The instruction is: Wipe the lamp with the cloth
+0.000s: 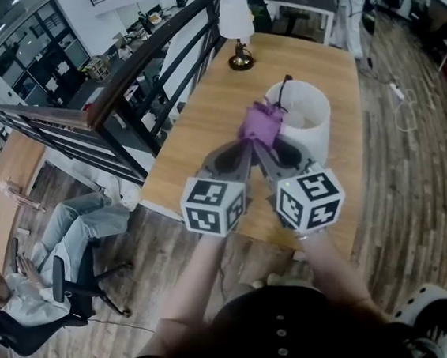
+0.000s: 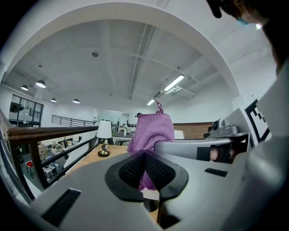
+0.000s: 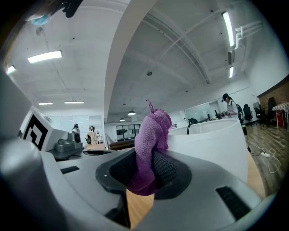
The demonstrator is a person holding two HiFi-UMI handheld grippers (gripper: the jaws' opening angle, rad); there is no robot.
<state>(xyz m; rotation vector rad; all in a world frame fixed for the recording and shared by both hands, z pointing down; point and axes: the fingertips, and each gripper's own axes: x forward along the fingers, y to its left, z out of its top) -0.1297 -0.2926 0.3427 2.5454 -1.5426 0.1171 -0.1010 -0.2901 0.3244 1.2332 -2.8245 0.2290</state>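
A purple cloth (image 1: 263,122) is bunched up above the wooden table (image 1: 202,129), just in front of a big white lamp shade (image 1: 306,116). My left gripper (image 1: 245,142) and right gripper (image 1: 262,145) meet at the cloth from below, tips side by side. In the left gripper view the cloth (image 2: 151,126) rises behind the closed pads of the left gripper (image 2: 145,155), with a strip of it caught between them. In the right gripper view the right gripper (image 3: 151,168) is shut on the cloth (image 3: 151,135), and the white shade (image 3: 212,144) stands close on the right.
A small table lamp (image 1: 235,23) with a white shade and brass base stands at the table's far end, also seen as the small lamp (image 2: 104,135). A dark railing (image 1: 142,87) runs along the table's left side. A person sits on a chair (image 1: 58,263) below left.
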